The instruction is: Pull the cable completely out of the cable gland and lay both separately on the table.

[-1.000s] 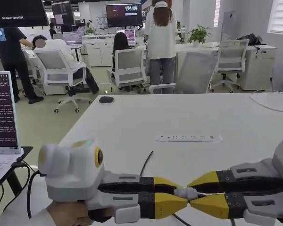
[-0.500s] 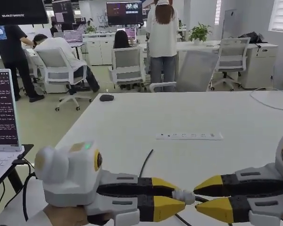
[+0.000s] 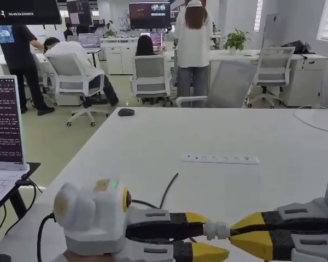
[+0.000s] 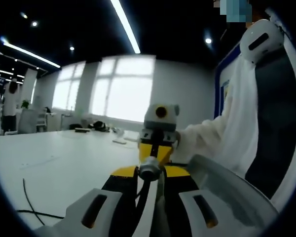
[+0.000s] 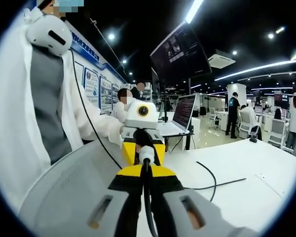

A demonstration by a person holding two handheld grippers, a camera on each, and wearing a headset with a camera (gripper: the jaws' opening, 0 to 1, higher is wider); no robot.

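Left claw point(image 3: 210, 237) is clamped on the gland point(image 3: 216, 230). Right claw point(image 3: 233, 232) is closed on the cable point(image 3: 168, 190) right at the gland's nose. Both sit at 6 o'clock. The tips nearly touched a second ago; now there's a small gap at the gland's 3 o'clock, so probably a short bit is out. Cable is still threaded. Its tail runs over the surface point(image 3: 262, 131) toward 12 o'clock, short of the power strip point(image 3: 220, 159). Pull looks barely started.

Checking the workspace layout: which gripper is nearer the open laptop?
Left. The left gripper sits just right of the laptop; the right gripper is farther right, beyond the left one.
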